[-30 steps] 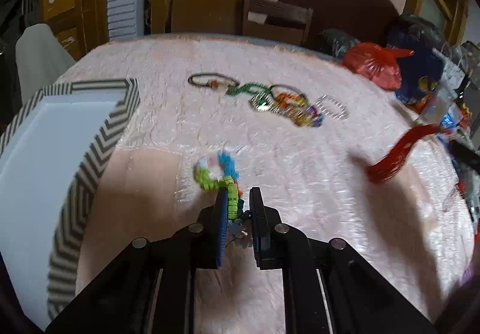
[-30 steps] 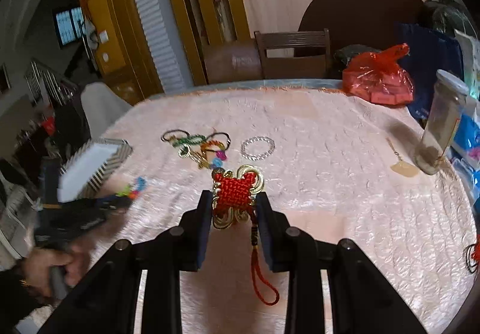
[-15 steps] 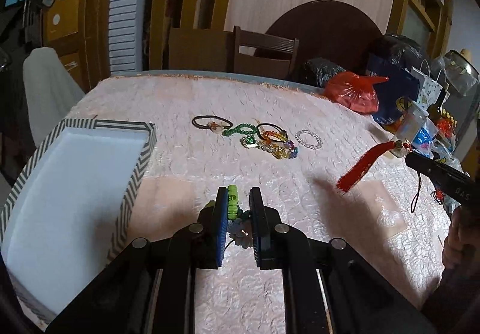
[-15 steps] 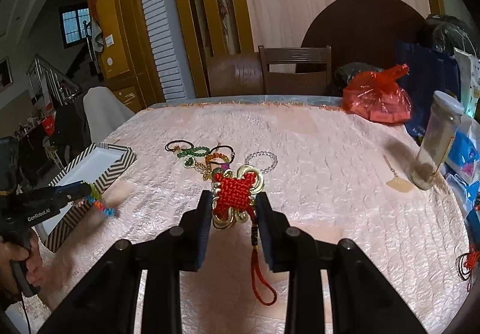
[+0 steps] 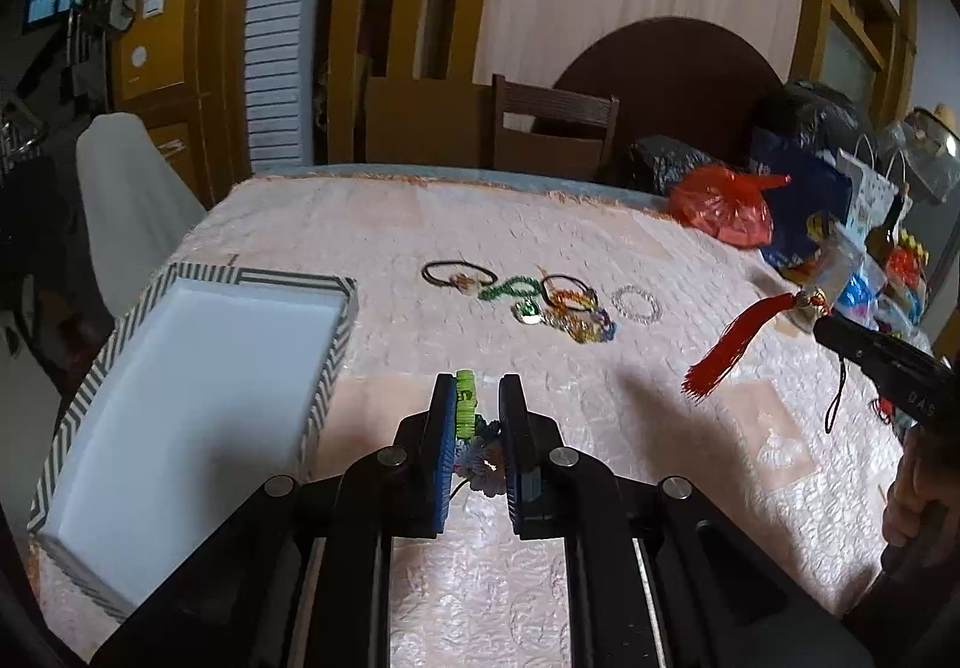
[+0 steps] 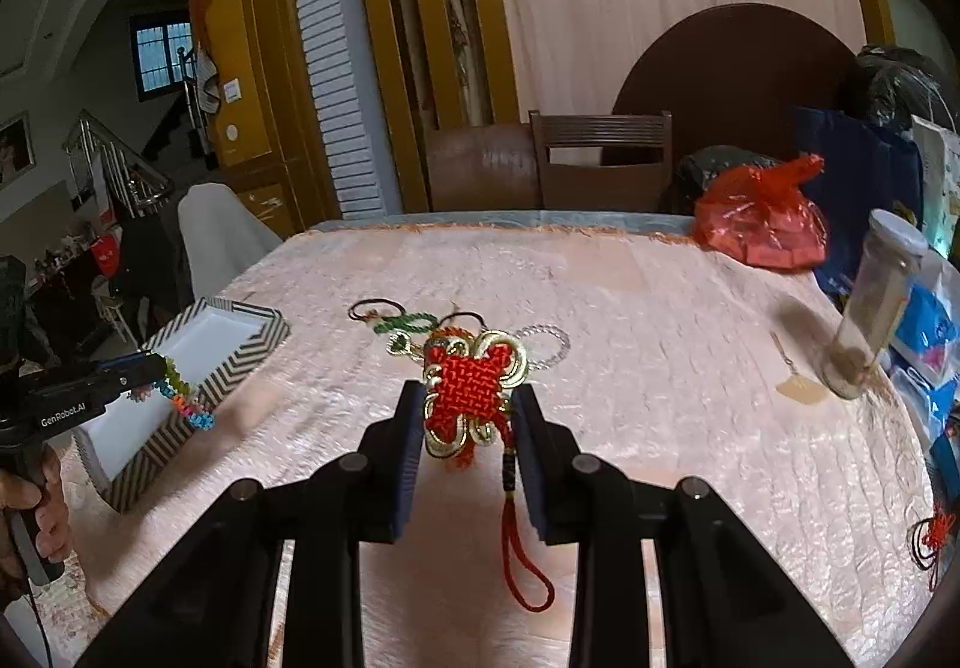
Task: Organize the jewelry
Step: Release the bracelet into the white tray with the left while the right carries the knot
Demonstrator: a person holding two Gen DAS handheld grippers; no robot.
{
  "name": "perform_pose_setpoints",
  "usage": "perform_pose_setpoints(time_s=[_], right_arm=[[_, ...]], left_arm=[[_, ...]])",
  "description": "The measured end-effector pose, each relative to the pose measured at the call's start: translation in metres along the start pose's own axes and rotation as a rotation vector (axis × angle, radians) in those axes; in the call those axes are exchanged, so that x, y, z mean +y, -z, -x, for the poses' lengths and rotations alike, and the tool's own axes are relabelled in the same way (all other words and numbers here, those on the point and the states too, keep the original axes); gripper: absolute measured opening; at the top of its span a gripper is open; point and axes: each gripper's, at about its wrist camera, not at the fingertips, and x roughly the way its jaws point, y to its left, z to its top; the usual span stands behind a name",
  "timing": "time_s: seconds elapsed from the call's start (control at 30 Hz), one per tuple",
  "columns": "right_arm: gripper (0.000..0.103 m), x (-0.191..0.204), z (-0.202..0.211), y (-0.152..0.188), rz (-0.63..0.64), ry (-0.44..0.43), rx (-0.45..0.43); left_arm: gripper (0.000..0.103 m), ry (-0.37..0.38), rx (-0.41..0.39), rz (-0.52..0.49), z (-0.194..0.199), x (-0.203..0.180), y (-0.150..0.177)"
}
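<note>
My left gripper point(image 5: 474, 398) is shut on a colourful beaded bracelet point(image 5: 465, 407), held above the pink tablecloth just right of the striped white box point(image 5: 180, 368). From the right wrist view the bracelet point(image 6: 180, 398) hangs from the left gripper point(image 6: 157, 365) beside the box point(image 6: 198, 362). My right gripper point(image 6: 468, 398) is shut on a red and gold knot ornament point(image 6: 471, 389), its cord loop hanging below; its red tassel point(image 5: 732, 347) shows in the left wrist view. A pile of bracelets and hair ties point(image 5: 540, 296) lies mid-table.
A red plastic bag point(image 6: 759, 224), a blue bag point(image 6: 852, 176) and a tall jar point(image 6: 870, 302) crowd the table's right side. A small fan charm point(image 6: 801, 386) lies near the jar. A wooden chair point(image 6: 600, 158) stands behind the far edge.
My left gripper rose with the bracelet and moved left toward the box. The right gripper kept its hold on the knot ornament and lifted slightly.
</note>
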Motion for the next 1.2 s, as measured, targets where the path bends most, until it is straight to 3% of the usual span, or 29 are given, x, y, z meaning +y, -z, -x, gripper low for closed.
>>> perform_pose_setpoints(time_s=[0.37,0.73,1.03,1.2], right_arm=[[0.030,0.055,-0.018,-0.018,0.064,-0.032,0.007],[0.030,0.132,-0.046,-0.041,0.149,-0.116,0.019],[0.030,0.198,-0.086,-0.046,0.197,-0.223,0.065],[0.030,0.235,-0.111,-0.048,0.167,-0.325,0.089]], left_arm=[[0.000,-0.061,-0.034,0.045,0.023,0.039,-0.008],[0.000,-0.149,-0.047,0.109,0.045,0.110,-0.006],[0.000,-0.256,0.025,0.151,0.030,0.167,0.015],[0.000,-0.296,0.069,0.172,0.017,0.184,0.035]])
